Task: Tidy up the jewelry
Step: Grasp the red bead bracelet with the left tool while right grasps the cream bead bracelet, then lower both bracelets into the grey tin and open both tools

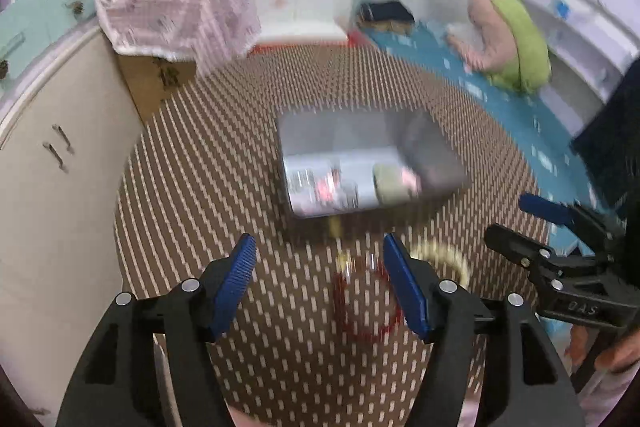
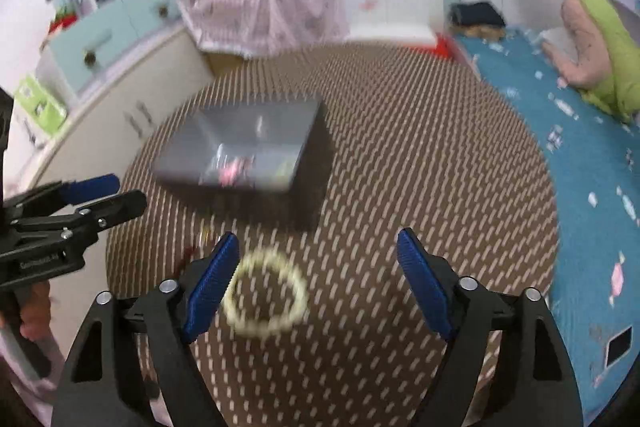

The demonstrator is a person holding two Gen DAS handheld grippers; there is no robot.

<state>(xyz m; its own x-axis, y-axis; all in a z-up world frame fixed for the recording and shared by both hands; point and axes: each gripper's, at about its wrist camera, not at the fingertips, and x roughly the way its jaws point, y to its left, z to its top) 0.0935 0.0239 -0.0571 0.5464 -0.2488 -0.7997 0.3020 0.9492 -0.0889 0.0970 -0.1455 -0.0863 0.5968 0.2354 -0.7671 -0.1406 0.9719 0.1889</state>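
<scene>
Room: bedroom corner, with white cabinet doors on one side and a blue bedspread (image 2: 592, 187) on the other.
Table: round table (image 2: 400, 155) under a brown cloth patterned with pale dashes.
Box: grey jewelry box (image 1: 360, 163) standing open on the table, small pink and pale items inside, blurred.
Red bracelet: red bracelet (image 1: 366, 301) lying flat on the cloth in front of the box, between the left tongs' blue pads, close by the right-hand pad.
Pale bracelet: cream beaded bracelet (image 2: 266, 293) flat on the cloth beside the red one, just by one pad of the right tongs.
Left tongs: left tongs (image 1: 320, 283) spread wide, holding nothing.
Right tongs: right tongs (image 2: 318, 283) spread wide, holding nothing.
Background: pink cloth (image 1: 180, 7) draped over a cardboard box; green cushion (image 1: 520, 43) on the bed.
</scene>
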